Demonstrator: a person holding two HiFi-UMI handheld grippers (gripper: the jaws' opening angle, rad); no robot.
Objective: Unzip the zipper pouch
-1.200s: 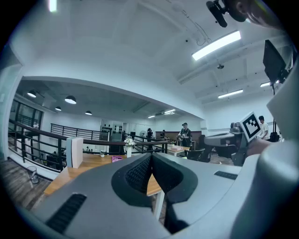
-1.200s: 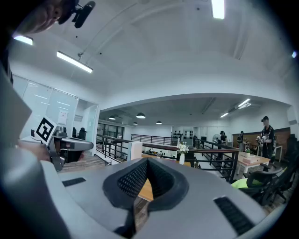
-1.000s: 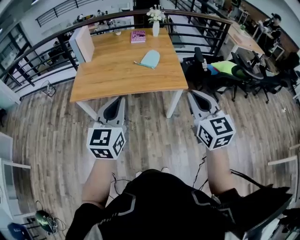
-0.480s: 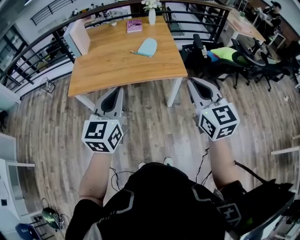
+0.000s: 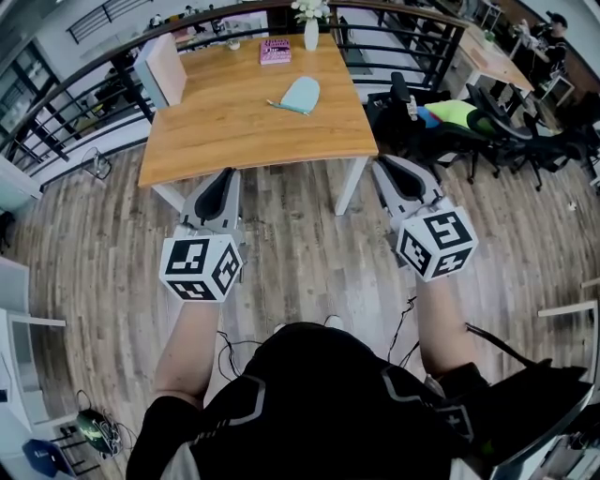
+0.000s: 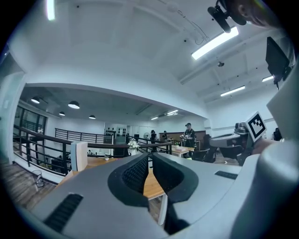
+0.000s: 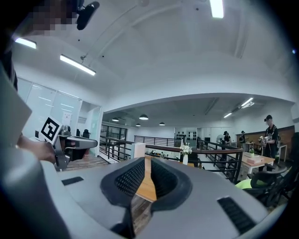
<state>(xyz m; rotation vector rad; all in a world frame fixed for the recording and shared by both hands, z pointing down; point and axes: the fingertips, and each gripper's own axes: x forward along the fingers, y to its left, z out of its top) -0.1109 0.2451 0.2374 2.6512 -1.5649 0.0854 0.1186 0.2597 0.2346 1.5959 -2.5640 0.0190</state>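
Note:
The light blue zipper pouch point(image 5: 300, 93) lies flat on the far half of the wooden table point(image 5: 234, 131), its zipper pull trailing to the left. Both grippers hang over the floor in front of the table's near edge, well short of the pouch. My left gripper point(image 5: 226, 177) is shut with nothing in it; its pads point(image 6: 139, 169) almost meet in the left gripper view. My right gripper point(image 5: 385, 167) is opening: a narrow gap shows between its pads point(image 7: 163, 176), and nothing is between them.
A pink book point(image 5: 276, 51) and a vase of white flowers point(image 5: 310, 26) stand at the table's far edge, and a white box point(image 5: 165, 67) at its far left corner. A black railing point(image 5: 84, 94) runs behind. Office chairs point(image 5: 459, 131) crowd the right. Cables point(image 5: 403, 328) lie on the plank floor.
Both grippers have drifted slightly forward toward the table and the head view has shifted a little. The pouch has not moved.

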